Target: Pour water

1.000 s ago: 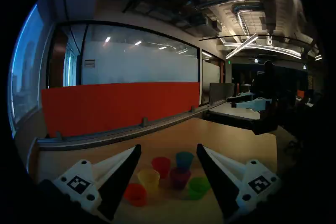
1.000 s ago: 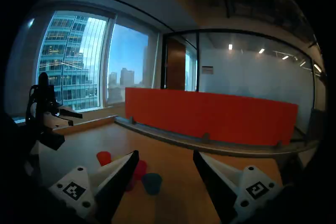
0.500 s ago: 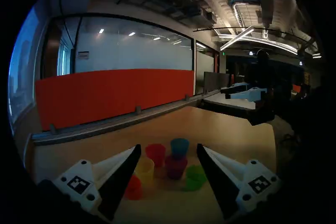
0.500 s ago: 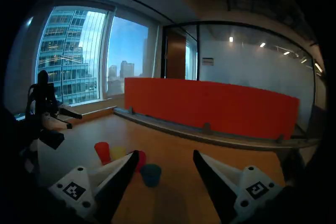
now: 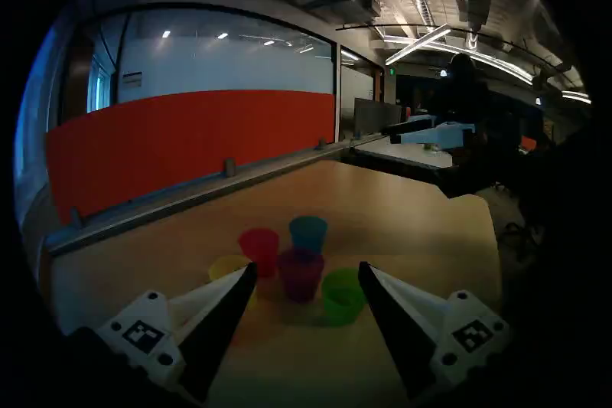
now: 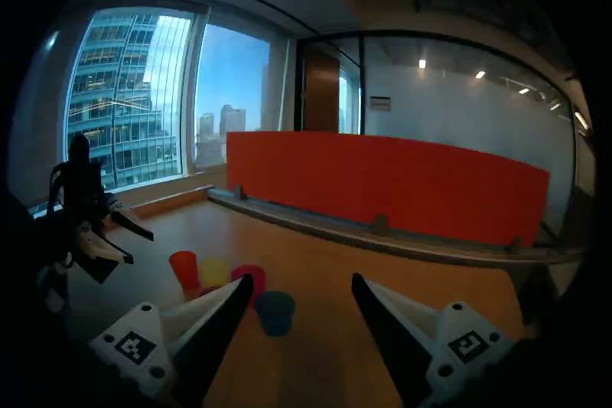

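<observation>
Left gripper: fingers spread wide, empty, above the table. Cups grouped just ahead of it: red cup, blue cup, purple cup, green cup, yellow cup. Bare tabletop runs right to a rounded edge. Right gripper: spread, empty. Divider lines the far edge.

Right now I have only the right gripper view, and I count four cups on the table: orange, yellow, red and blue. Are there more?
Observer: Yes. The left gripper view also shows a green cup, the one nearest that camera.
Operator: Any other?
Observer: A purple cup stands beside the green one, in front of the red cup and the blue cup.
Operator: Where does the left gripper aim?
Observer: The left gripper is open, and the purple cup appears framed between its fingertips, farther off and untouched.
</observation>
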A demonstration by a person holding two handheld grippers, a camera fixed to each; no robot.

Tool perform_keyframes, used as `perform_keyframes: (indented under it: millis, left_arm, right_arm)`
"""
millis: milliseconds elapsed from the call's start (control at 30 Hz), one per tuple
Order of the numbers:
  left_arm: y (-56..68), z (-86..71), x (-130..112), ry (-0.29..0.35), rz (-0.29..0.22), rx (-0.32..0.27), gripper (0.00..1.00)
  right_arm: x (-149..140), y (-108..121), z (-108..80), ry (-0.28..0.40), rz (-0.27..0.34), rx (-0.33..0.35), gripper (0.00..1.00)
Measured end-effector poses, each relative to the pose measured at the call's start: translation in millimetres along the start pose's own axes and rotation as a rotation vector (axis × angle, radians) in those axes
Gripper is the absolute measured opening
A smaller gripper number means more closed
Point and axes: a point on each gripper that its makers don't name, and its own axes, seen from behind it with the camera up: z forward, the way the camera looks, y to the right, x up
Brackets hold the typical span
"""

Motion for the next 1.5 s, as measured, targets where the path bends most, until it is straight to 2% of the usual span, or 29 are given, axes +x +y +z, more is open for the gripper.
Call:
perform_keyframes:
  millis: [200,700,1200,1500]
  left_arm:
    - [4.8,10.3,-16.4,-0.041,0.003,-0.024,0.98]
    - [26.6,35.3,-59.8,-0.149,0.01,-0.092,0.98]
    - [48.4,59.0,-90.9,-0.231,0.023,-0.156,0.98]
    - [57.2,77.0,-103.0,-0.261,0.024,-0.17,0.98]
  right_arm:
    - [-3.6,1.3,6.4,-0.006,0.008,0.006,1.0]
    - [-14.6,4.4,21.6,-0.021,0.025,0.013,1.0]
    - [-25.1,11.7,33.7,-0.042,0.032,0.009,1.0]
    - [-30.4,14.7,39.0,-0.055,0.032,0.008,1.0]
